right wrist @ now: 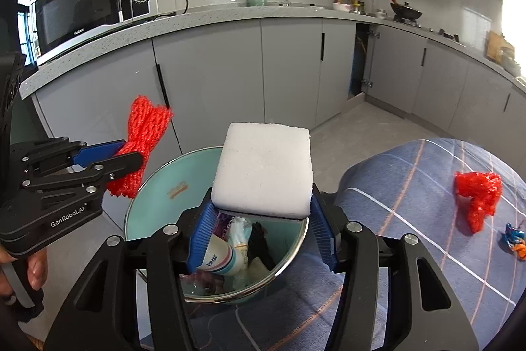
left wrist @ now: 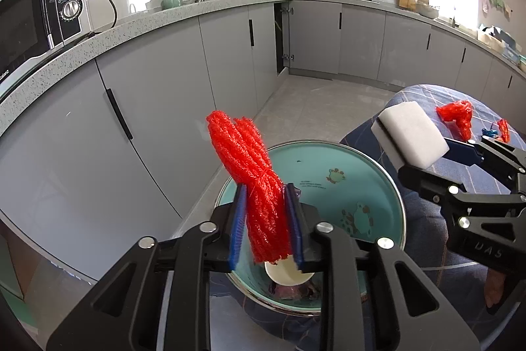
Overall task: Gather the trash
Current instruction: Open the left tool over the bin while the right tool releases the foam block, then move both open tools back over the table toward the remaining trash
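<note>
Hovering right over the teal bin (left wrist: 348,173), the left gripper (left wrist: 265,226) has a bundle of red foam netting (left wrist: 250,166) standing upright between its blue pads (left wrist: 237,229); the jaws look eased off a bit, with a sliver of gap showing on the left pad's side, so I honestly can't tell if they're really pinching it or just cradling it. Over on the other side, the right gripper (right wrist: 261,226) has a chunky white foam block (right wrist: 263,168) sitting between its blue fingers (right wrist: 202,232), tilted up toward the camera; the block's lower edge lies between the pads, but whether they're pressing on it I can't tell either. Both pieces hang above the open mouth of the bin, netting toward its left rim, block toward its right rim. Down inside the bin you can see a white cup (left wrist: 287,273) and, from the right wrist view, a printed paper cup (right wrist: 220,255) plus some crumpled wrappers. Next to the bin is a blue plaid cloth (right wrist: 411,186) covering the surface, and there's more trash left on it: a scrunched red net piece (right wrist: 478,196) near the cloth's right edge and a small blue-and-orange wrapper (right wrist: 514,240) just beyond it, closer to that edge. Behind all this runs a grey kitchen counter (right wrist: 210,17) with a microwave (right wrist: 88,5) on it. A hand (right wrist: 33,272) shows at the left gripper's handle.
</note>
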Action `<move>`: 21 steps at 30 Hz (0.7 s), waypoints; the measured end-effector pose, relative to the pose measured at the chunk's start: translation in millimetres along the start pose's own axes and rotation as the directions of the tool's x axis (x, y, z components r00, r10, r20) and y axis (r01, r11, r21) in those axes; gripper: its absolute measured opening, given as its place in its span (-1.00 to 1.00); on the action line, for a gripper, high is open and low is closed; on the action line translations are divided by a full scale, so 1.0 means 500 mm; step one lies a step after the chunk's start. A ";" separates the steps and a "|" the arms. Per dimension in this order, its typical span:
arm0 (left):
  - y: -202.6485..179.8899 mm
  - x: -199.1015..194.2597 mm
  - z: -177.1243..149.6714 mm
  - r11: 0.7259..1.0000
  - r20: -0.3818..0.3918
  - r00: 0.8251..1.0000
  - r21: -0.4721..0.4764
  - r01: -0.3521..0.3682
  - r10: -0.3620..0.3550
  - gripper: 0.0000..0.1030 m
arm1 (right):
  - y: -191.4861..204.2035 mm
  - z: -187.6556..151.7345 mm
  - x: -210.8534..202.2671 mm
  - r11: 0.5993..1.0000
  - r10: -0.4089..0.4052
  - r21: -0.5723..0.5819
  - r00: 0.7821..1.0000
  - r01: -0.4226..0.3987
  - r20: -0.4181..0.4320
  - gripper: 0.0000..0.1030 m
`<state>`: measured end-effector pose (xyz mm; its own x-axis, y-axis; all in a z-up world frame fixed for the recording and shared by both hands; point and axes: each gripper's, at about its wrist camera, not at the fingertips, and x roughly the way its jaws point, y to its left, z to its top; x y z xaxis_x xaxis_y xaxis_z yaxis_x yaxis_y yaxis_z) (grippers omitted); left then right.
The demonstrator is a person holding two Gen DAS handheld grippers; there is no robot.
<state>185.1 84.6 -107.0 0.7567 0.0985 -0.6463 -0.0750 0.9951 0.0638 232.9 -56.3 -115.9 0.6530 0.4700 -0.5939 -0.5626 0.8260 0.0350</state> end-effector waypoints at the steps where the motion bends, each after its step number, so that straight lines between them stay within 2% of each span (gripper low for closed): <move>1: 0.001 0.000 -0.001 1.000 0.000 1.000 -0.002 0.000 0.000 -0.14 | -0.001 0.000 0.000 1.000 0.003 0.005 1.000 -0.003 0.002 0.30; 2: 0.001 0.000 -0.002 1.000 0.003 1.000 -0.004 -0.008 0.008 -0.04 | -0.002 -0.002 -0.001 1.000 0.007 0.009 1.000 -0.007 0.004 0.35; 5: 0.004 0.000 -0.003 1.000 0.005 1.000 -0.007 -0.012 0.012 0.03 | -0.011 -0.004 -0.004 1.000 -0.006 0.022 1.000 0.006 0.004 0.35; 7: 0.004 0.000 -0.005 1.000 0.005 1.000 -0.014 -0.017 0.017 0.15 | -0.023 -0.007 -0.009 0.999 -0.009 0.042 1.000 0.009 0.006 0.35; 14: -0.020 0.001 -0.008 1.000 0.000 1.000 0.015 -0.014 0.014 0.18 | -0.055 -0.021 -0.031 0.997 -0.025 0.076 1.000 0.024 0.011 0.35; 17: -0.026 -0.004 -0.007 1.000 0.007 1.000 0.021 -0.022 0.022 0.30 | -0.059 -0.023 -0.034 0.996 -0.028 0.081 1.000 0.027 0.011 0.35; 21: -0.022 -0.005 -0.006 0.999 0.008 0.999 0.019 -0.033 0.033 0.31 | -0.058 -0.023 -0.037 0.996 -0.026 0.082 1.000 0.025 0.015 0.35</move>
<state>182.2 73.7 -108.5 0.7588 0.1315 -0.6379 -0.0881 0.9911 0.0995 231.2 -92.6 -115.1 0.6748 0.4529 -0.5826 -0.5026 0.8602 0.0865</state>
